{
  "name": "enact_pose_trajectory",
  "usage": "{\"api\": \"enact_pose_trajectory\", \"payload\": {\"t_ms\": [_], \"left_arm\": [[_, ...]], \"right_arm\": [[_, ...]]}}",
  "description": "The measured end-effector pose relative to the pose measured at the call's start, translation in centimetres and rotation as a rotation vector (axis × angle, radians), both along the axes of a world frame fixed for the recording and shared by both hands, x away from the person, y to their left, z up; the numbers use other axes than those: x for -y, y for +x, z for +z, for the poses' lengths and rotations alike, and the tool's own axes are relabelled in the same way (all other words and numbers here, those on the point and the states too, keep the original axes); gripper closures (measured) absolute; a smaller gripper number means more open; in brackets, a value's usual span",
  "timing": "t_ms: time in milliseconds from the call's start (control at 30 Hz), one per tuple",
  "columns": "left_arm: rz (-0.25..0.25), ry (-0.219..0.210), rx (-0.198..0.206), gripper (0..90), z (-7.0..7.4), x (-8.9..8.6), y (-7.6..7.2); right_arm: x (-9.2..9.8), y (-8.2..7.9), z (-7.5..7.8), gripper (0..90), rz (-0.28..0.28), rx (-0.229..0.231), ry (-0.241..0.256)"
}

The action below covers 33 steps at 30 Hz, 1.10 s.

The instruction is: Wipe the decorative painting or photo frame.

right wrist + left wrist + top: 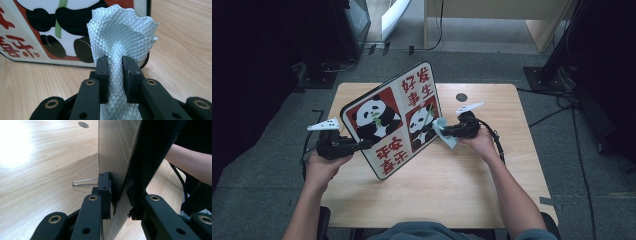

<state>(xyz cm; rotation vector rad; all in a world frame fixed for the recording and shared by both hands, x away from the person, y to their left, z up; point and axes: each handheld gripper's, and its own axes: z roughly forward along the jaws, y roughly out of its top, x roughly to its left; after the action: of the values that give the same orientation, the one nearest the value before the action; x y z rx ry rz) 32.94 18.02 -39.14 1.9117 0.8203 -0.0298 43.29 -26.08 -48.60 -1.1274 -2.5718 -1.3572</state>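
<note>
The panda board (394,120) stands tilted on edge near the middle of the bench (492,185), its printed face turned toward the person. The left tongs (364,145) come in level from the board's left, forearm angled up from the bench's near edge, and are clamped on the board's left edge, one jaw on each face (120,195). A wire stand (85,181) juts from the board's back. The right tongs (443,131) reach in from the board's right, hand (482,142) curled around the handle, wrist roughly level; their jaws pinch a bunched pale-blue cloth (120,32), which is pressed against the board's lower right panda picture.
</note>
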Motion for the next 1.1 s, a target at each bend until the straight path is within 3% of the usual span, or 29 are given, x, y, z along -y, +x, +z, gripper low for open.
{"api": "enact_pose_trajectory", "payload": {"t_ms": [133,233,367,433,700,1100], "left_arm": [[0.005,0.005,0.001,76.7,0.0,0.1,-0.1],[0.005,0.003,-0.001,76.8,0.0,0.0,0.0],[0.004,-0.001,-0.002,76.7,0.0,0.0,0.0],[0.005,-0.001,-0.004,76.7,0.0,0.0,0.0],[0.013,-0.005,-0.007,76.7,0.0,0.0,-0.1],[0.030,-0.010,-0.012,77.0,-0.1,0.0,-0.1]], "right_arm": [[0.2,-0.1,0.6,77.1,0.002,0.004,-0.006],[0.4,-0.1,1.5,77.1,0.000,0.021,0.022],[0.5,-0.3,3.4,77.1,-0.018,0.038,0.060],[0.5,-0.6,4.5,77.1,-0.029,0.069,0.066],[0.4,-0.5,9.0,77.1,-0.020,0.128,0.134],[-2.6,0.5,14.2,77.1,0.054,0.201,0.156]]}}
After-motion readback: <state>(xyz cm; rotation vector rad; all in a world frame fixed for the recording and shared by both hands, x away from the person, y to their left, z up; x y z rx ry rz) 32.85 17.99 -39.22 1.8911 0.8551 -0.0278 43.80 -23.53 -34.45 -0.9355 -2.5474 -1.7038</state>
